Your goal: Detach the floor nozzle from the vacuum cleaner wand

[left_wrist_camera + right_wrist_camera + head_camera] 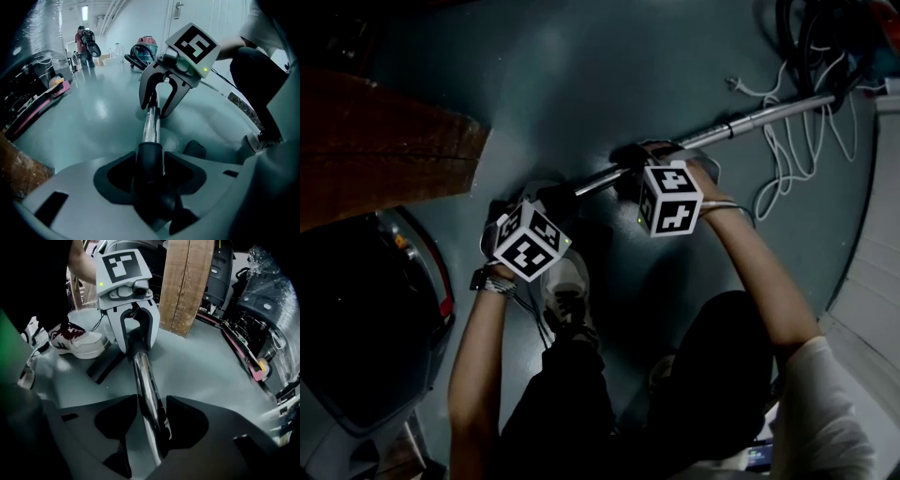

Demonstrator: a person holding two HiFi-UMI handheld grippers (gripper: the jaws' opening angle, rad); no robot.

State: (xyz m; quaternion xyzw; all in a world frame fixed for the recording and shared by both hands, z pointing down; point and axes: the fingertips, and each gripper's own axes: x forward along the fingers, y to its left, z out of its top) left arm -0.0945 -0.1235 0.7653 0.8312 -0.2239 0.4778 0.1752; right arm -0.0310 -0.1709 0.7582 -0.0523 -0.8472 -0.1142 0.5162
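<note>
The left gripper (150,153) has its jaws well apart. They sit astride a dark collar (150,164) at the near end of the chrome wand (151,126). The tips lie close on either side, but no squeeze on the collar shows. From there the wand runs toward 12 o'clock to the right gripper (156,110).

In the head view the wand lies along the floor. It slants from the left gripper, just at 9 o'clock of centre, out toward 2 o'clock. The right gripper straddles the bare tube a little farther along. In its own view the jaws are also wide. The tube sits close against the jaw at 9 o'clock and clear of the one at 3 o'clock.

A flat black piece, seemingly the floor nozzle (104,366), lies at 7 o'clock of the left gripper, beside a white shoe (77,341).

The head view is dark. There the marker cubes cover both pairs of jaws and the joint of nozzle and wand. Only part of the nozzle shows anywhere. The wand's far end is lost among white cable (787,155) and dark hose (797,37) at 2 o'clock, at the frame edge.
</note>
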